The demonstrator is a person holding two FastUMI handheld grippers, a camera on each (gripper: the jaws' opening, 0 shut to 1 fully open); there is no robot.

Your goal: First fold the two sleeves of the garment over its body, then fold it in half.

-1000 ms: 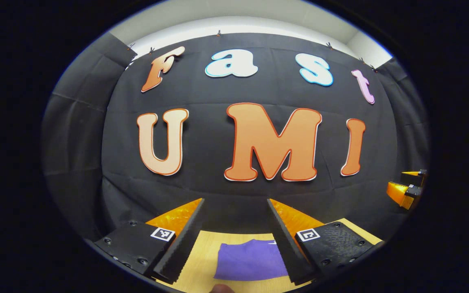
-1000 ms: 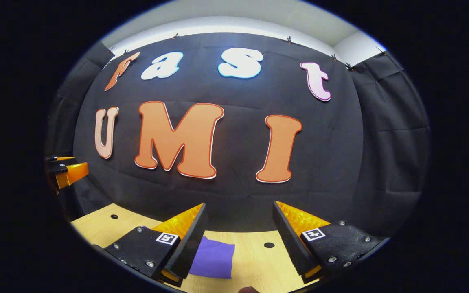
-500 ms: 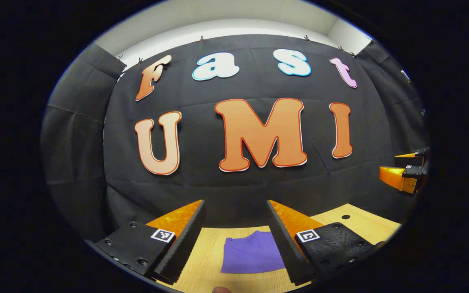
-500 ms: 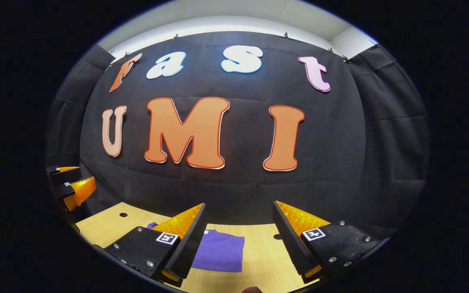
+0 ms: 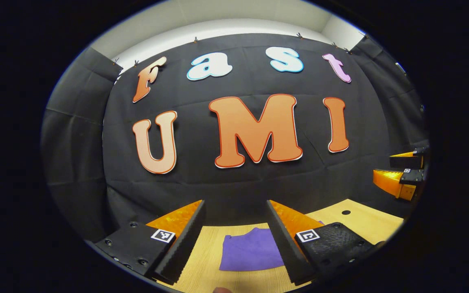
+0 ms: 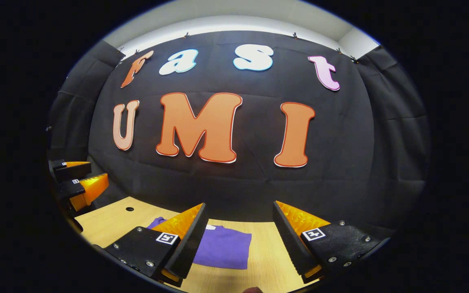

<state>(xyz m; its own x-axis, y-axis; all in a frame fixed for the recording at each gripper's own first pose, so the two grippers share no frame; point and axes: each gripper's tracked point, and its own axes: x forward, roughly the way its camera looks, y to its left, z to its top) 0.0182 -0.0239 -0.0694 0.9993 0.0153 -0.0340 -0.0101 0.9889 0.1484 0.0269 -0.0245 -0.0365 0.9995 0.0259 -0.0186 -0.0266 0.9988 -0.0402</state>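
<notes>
A purple garment (image 5: 248, 254) lies folded into a small flat rectangle on the wooden table (image 5: 364, 221). In the left gripper view it sits below and between my left gripper's (image 5: 234, 213) open fingers, partly behind the right finger. In the right gripper view the same garment (image 6: 224, 248) lies low and left of centre, its left part hidden by the left finger of my open right gripper (image 6: 238, 215). Both grippers hover above the table holding nothing. The right gripper (image 5: 399, 171) shows at the right edge of the left gripper view, and the left gripper (image 6: 77, 181) at the left edge of the right gripper view.
The black cloth wall stands close behind the table. The tabletop has small round holes (image 5: 345, 212) (image 6: 129, 208). Bare wood lies to the right of the garment in the right gripper view.
Both grippers have drawn back and turned slightly, so more of the table and garment shows. The garment lies still, and both grippers stay open.
</notes>
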